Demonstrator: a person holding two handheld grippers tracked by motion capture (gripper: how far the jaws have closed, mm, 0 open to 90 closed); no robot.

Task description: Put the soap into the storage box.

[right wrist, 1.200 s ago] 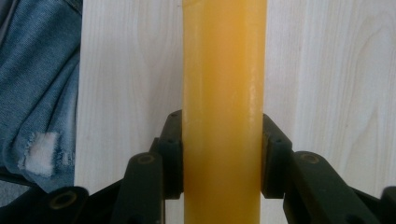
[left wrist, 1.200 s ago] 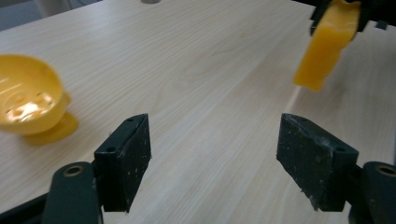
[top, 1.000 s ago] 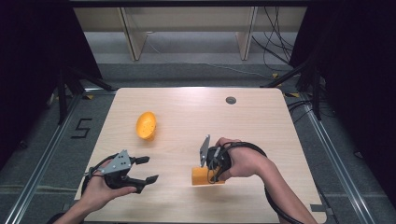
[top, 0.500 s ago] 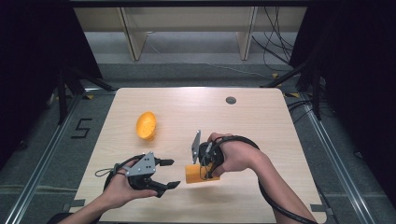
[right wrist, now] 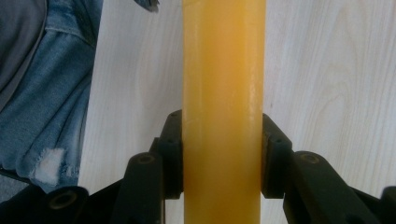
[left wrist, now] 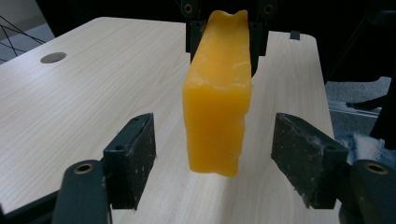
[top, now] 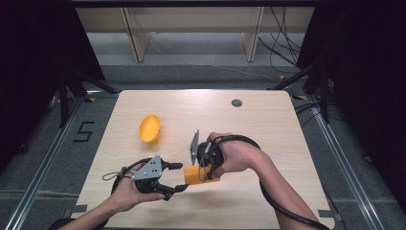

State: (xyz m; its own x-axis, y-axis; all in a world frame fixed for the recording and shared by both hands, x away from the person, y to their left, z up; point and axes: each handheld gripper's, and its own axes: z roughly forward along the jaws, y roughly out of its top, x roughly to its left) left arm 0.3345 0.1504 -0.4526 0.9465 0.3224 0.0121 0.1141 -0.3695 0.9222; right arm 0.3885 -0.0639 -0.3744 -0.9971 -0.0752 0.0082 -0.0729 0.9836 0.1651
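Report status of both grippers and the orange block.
Right gripper shut on orange rectangular foam block. Left gripper open, just been closing, straddling block. Nothing in way.

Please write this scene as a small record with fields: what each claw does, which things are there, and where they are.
right claw: shut on the orange block, held above the table
left claw: open, jaws just been closing, one on each side of the block's free end, not touching
other thing: orange bowl-like piece, lying apart, far left of the block
table mark: round grey hole
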